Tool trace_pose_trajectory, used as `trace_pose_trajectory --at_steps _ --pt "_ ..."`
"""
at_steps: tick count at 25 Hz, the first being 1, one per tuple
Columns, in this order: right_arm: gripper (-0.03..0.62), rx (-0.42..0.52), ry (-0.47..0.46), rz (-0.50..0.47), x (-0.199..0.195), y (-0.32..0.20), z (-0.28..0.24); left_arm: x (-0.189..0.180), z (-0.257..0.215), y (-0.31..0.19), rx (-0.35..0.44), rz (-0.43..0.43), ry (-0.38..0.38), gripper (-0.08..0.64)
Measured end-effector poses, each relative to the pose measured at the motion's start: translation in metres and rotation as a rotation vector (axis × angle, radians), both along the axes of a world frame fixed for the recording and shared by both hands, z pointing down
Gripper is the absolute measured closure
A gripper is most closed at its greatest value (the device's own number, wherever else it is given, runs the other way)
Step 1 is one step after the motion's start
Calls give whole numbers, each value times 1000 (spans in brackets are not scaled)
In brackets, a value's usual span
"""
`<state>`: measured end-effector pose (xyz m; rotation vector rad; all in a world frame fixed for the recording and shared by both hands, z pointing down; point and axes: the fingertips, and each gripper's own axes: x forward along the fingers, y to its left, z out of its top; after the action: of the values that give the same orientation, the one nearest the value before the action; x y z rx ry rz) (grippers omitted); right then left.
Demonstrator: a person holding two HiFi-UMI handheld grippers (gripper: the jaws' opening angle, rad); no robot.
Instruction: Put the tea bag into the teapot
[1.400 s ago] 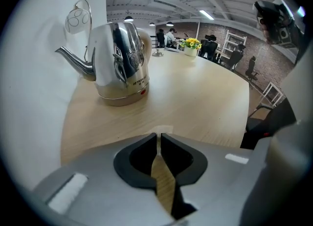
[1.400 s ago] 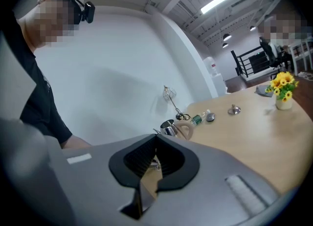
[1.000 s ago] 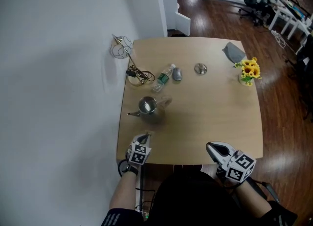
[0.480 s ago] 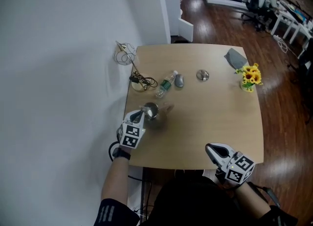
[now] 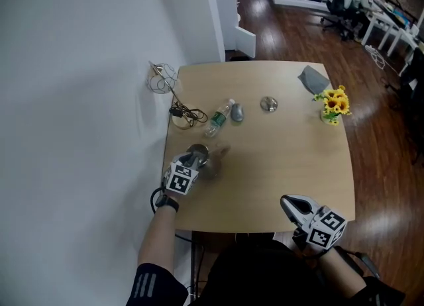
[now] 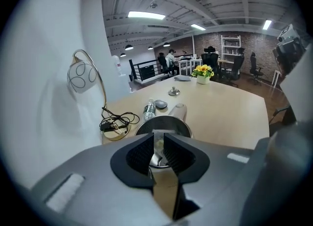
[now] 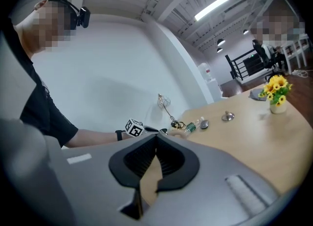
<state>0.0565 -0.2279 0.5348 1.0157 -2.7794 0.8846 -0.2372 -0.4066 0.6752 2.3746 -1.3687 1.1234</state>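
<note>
The metal teapot (image 5: 202, 155) stands open near the table's left edge, its rim (image 6: 182, 124) right under my left gripper (image 5: 194, 159). In the left gripper view that gripper (image 6: 158, 135) hangs over the pot's mouth, and its jaws have just been opening to a narrow gap. A pale tea bag (image 6: 158, 145) sits in that gap, hanging loose above the opening. My right gripper (image 5: 286, 201) rests at the table's near right edge, shut with nothing in it, its tips (image 7: 156, 136) meeting.
Beyond the teapot lie a plastic bottle (image 5: 217, 118), a grey mouse-like object (image 5: 236, 112) and the pot's lid (image 5: 268, 104). A tangle of cable (image 5: 182, 114) sits by the wall. Yellow flowers (image 5: 333, 102) and a grey cloth (image 5: 313, 78) are at the far right corner.
My left gripper has travelled from the table's near edge forward and up to the teapot's mouth. The right gripper has stayed where it was.
</note>
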Motion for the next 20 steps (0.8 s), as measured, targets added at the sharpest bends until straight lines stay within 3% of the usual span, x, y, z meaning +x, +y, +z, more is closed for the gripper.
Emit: trace_pose_trajectory --at_steps 3,10,15,20 --pt "584 -3 -3 5 1 -3 1 -1 5 0 -13 -7 7 471" --pt "584 5 -5 -3 -4 -6 -2 -2 -17 0 47 -11 32 454" --pt "584 17 -7 -14 -10 -8 -9 4 -58 16 122 -28 121 425" --pt "584 43 -4 8 -8 -8 -15 29 -115 48 235 32 213 397"
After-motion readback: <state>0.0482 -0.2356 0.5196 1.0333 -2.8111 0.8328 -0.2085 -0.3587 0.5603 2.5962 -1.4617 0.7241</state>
